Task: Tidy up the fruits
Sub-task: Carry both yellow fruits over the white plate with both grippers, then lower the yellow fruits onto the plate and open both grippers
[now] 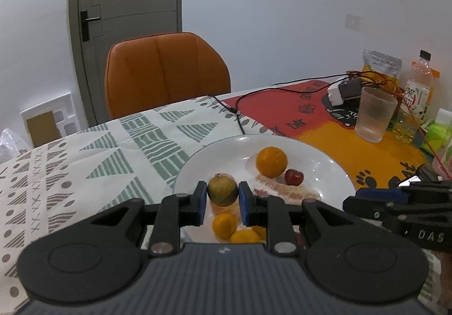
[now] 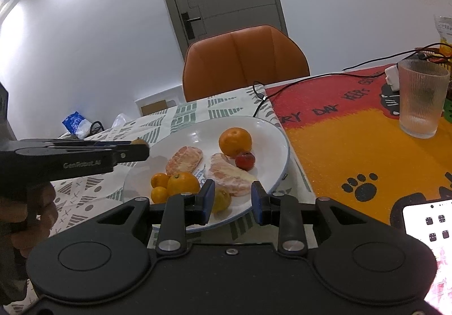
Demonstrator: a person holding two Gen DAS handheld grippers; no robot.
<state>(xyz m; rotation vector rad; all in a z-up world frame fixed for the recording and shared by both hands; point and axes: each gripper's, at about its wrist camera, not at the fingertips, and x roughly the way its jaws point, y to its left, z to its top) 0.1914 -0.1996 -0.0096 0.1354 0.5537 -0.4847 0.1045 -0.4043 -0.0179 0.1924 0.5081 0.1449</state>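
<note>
Carrying a green-brown fruit over the plate

Gripping a green-brown fruit (image 1: 222,190), the left tool (image 1: 222,203) has its blue pads pressed on both sides, nearly closed, and holds it lifted above the near-left part of the white plate (image 1: 325,165); in the right wrist view the fruit shows only as a small tip at the tool's end (image 2: 139,141). Judging by the task, it is held up to be sorted off or re-placed.

Right tool (image 2: 233,200) hangs at the near rim of the plate, jaws part open, nothing between the pads; a yellowish fruit (image 2: 221,200) lies below the gap, not gripped. It looks parked to keep clear.

Count on the plate, right wrist view:
- large oranges: two (image 2: 235,142), (image 2: 183,183)
- small oranges: two (image 2: 160,180), (image 2: 158,194)
- peeled pink citrus segments: two (image 2: 184,159), (image 2: 230,175)
- small red fruit: one (image 2: 245,160), touching the far orange
- yellowish fruit: one

The plate sits on the worktop (image 2: 339,145), straddling the patterned cloth and the red-orange mat. One glass (image 2: 421,99) stands well apart.
</note>
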